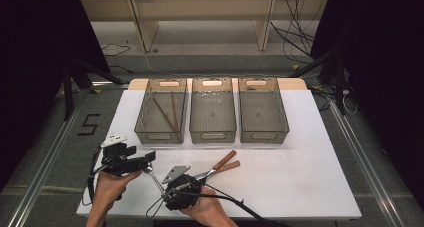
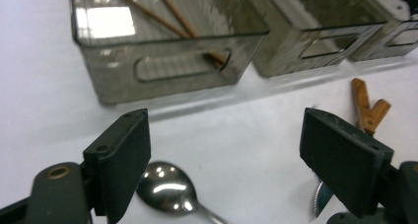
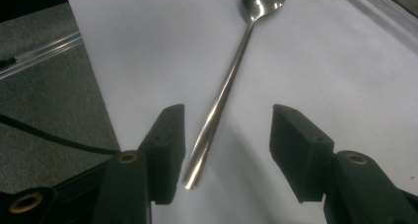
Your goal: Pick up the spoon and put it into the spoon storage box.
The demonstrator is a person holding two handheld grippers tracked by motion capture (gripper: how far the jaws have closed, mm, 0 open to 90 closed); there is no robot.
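2 grippers flank a steel spoon (image 3: 231, 81) lying flat on the white surface (image 1: 300, 152). Right gripper (image 3: 226, 135) has open jaws astride the handle end, not touching it. Left gripper (image 2: 224, 150) gapes wide above the bowl, near the leftmost bin (image 2: 118, 81).

Beyond my white tabletop (image 1: 310, 152) stands a pale wooden shelf (image 1: 200, 17) on grey floor (image 1: 45, 152). Black curtains (image 1: 30, 37) flank it; cables (image 1: 295, 27) trail by the shelf.

three clear bins (image 1: 212, 112) stand in a row on the white table (image 1: 300, 177); two wooden chopsticks (image 1: 167, 112) lie in the left one.
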